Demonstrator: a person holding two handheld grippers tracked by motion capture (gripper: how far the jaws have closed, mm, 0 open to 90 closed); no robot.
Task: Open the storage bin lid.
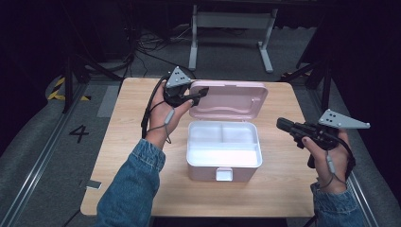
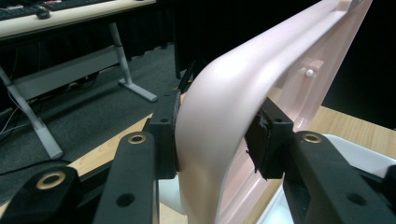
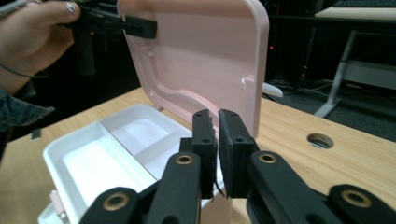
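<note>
A pink box (image 1: 222, 173) stands at the middle of the wooden table (image 1: 137, 118). Its lid (image 1: 231, 99) is raised, and a white divided tray (image 1: 222, 142) inside holds nothing. My left gripper (image 1: 198, 94) is shut on the lid's left edge; in the left gripper view its pads (image 2: 261, 140) clamp the lid's rim (image 2: 224, 93) from both sides. My right gripper (image 1: 280, 124) hovers right of the box, jaws shut with nothing between them. In the right gripper view, that gripper (image 3: 217, 126) points at the tray (image 3: 93, 158) and lid (image 3: 201, 56).
A small dark card (image 1: 93, 184) lies at the table's front left corner. The tabletop has a round cable hole (image 3: 320, 140) near its far edge. Beyond the table stands a white desk frame (image 1: 231, 28), with cables on the floor. Dark stands flank the table.
</note>
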